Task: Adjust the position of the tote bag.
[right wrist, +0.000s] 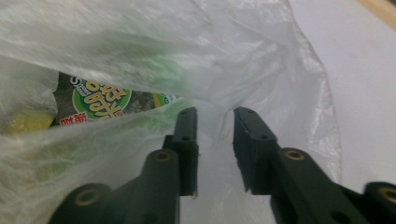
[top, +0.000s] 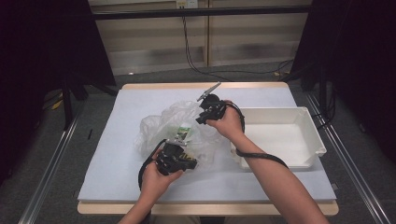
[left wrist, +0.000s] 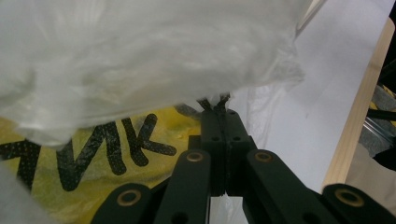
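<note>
A crumpled clear plastic bag (top: pixel 161 123) lies mid-table with snack packets inside. My left gripper (top: pixel 186 148) reaches into its near side. In the left gripper view the jaws (left wrist: pixel 218 108) stand pressed together, pinching a fold of the bag's film (left wrist: pixel 140 56) above a yellow packet with black letters (left wrist: pixel 116 161). My right gripper (top: pixel 200 120) comes at the bag's far right side. In the right gripper view its jaws (right wrist: pixel 215 119) stand apart, with loose film (right wrist: pixel 243 56) ahead of and between them and no pad pressing on it. A green-labelled packet (right wrist: pixel 100 102) shows through the film to the left.
A white plastic tray (top: pixel 280 112) sits at the right of the table, close to my right forearm. A pale cloth (top: pixel 116 158) covers the tabletop, whose wooden edge (left wrist: pixel 359 112) shows. Dark curtains and cables stand beyond the far edge.
</note>
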The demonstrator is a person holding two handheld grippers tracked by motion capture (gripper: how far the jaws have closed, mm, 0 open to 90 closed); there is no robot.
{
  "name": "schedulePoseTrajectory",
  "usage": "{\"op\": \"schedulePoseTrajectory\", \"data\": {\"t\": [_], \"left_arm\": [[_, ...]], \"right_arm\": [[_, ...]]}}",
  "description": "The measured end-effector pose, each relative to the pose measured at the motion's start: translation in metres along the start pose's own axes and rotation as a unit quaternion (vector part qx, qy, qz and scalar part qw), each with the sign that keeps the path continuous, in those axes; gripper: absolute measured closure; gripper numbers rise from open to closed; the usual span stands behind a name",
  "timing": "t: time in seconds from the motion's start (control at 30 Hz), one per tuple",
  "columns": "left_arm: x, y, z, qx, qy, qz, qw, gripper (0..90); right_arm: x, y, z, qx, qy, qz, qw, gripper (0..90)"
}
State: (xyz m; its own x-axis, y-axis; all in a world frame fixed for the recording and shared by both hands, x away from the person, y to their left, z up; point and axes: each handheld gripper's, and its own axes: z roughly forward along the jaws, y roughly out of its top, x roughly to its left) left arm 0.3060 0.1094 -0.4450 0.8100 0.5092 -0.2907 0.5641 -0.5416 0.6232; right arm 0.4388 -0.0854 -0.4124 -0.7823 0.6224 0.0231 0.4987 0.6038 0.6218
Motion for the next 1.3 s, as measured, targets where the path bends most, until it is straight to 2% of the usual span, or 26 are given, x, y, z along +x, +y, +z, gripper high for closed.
{"op": "schedulePoseTrajectory", "data": {"t": [0.13,0.23,0.3,0.4,0.43,0.47,0.53,0.67,0.7,0.73,0.77,0.8,0.83,0.87,0.93,0.97,1.0,1.03,1.07,1.13,1.17,1.23,1.3], "left_arm": [[0.000,-0.003,0.001,0.001,-0.001,0.002,1.0000,90.0],[-0.001,-0.004,0.001,0.009,0.000,0.007,0.9999,90.0],[-0.002,-0.005,0.003,0.011,-0.002,0.000,0.9999,90.0],[-0.001,-0.008,0.005,0.024,-0.003,-0.001,0.9997,90.0],[-0.001,-0.008,0.005,0.024,-0.004,-0.007,0.9997,90.0],[0.000,-0.008,0.005,0.029,-0.005,0.000,0.9996,90.0],[-0.001,-0.009,0.006,0.020,-0.006,-0.008,0.9998,90.0],[-0.003,-0.011,0.008,0.034,-0.010,-0.009,0.9993,90.0],[-0.002,-0.011,0.009,0.039,-0.012,-0.006,0.9991,90.0],[0.001,-0.011,0.008,0.056,-0.014,0.016,0.9982,90.0],[-0.002,-0.013,0.010,0.039,-0.015,-0.013,0.9991,90.0],[-0.002,-0.013,0.011,0.040,-0.015,-0.014,0.9990,90.0],[-0.001,-0.013,0.010,0.049,-0.015,-0.010,0.9986,90.0],[0.002,-0.012,0.008,0.064,-0.018,0.014,0.9977,90.0],[0.002,-0.012,0.007,0.066,-0.021,0.012,0.9975,90.0],[0.001,-0.013,0.007,0.058,-0.022,0.004,0.9980,90.0],[0.002,-0.012,0.006,0.060,-0.022,0.007,0.9979,90.0],[0.003,-0.012,0.005,0.062,-0.023,0.011,0.9978,90.0],[0.004,-0.013,0.005,0.053,-0.021,0.006,0.9984,90.0],[0.005,-0.013,0.004,0.050,-0.021,0.003,0.9985,90.0],[0.002,-0.013,0.006,0.032,-0.017,-0.021,0.9991,90.0],[0.003,-0.012,0.005,0.031,-0.015,-0.015,0.9993,90.0],[0.003,-0.011,0.003,0.031,-0.017,-0.015,0.9993,90.0]], "right_arm": [[-0.003,0.002,0.006,0.012,0.017,-0.005,0.9998,89.7],[-0.007,0.003,0.008,0.018,0.014,-0.012,0.9997,90.0],[-0.010,0.004,0.009,0.017,0.008,-0.014,0.9997,90.0],[-0.016,0.003,0.008,0.013,0.003,-0.010,0.9999,90.0],[-0.017,0.003,0.007,0.013,0.001,-0.006,0.9999,90.0],[-0.019,0.002,0.007,0.012,-0.002,-0.002,0.9999,90.0],[-0.024,0.001,0.008,0.011,-0.007,-0.001,0.9999,90.0],[-0.029,-0.001,0.008,0.010,-0.012,0.011,0.9998,90.0],[-0.030,-0.002,0.008,0.008,-0.018,0.011,0.9997,90.0],[-0.031,-0.002,0.008,0.008,-0.018,0.015,0.9997,90.0],[-0.032,-0.002,0.008,0.008,-0.017,0.015,0.9997,90.0],[-0.033,-0.003,0.008,0.008,-0.019,0.017,0.9996,90.0],[-0.033,-0.003,0.008,0.009,-0.019,0.016,0.9997,90.0],[-0.033,-0.003,0.008,0.008,-0.021,0.013,0.9997,90.0],[-0.034,-0.003,0.008,0.011,-0.022,0.017,0.9995,90.0],[-0.034,-0.004,0.008,0.012,-0.025,0.017,0.9994,90.0],[-0.034,-0.004,0.007,0.012,-0.027,0.018,0.9994,90.0],[-0.034,-0.005,0.007,0.012,-0.025,0.024,0.9993,90.0],[-0.034,-0.006,0.007,0.008,-0.019,0.027,0.9994,90.0],[-0.032,-0.007,0.006,0.002,-0.019,0.021,0.9996,86.2],[-0.031,-0.007,0.004,-0.001,-0.020,0.018,0.9996,82.3],[-0.026,-0.007,0.000,-0.008,-0.020,0.022,0.9995,76.7],[-0.022,-0.006,-0.005,-0.012,-0.020,0.010,0.9997,70.1]]}}
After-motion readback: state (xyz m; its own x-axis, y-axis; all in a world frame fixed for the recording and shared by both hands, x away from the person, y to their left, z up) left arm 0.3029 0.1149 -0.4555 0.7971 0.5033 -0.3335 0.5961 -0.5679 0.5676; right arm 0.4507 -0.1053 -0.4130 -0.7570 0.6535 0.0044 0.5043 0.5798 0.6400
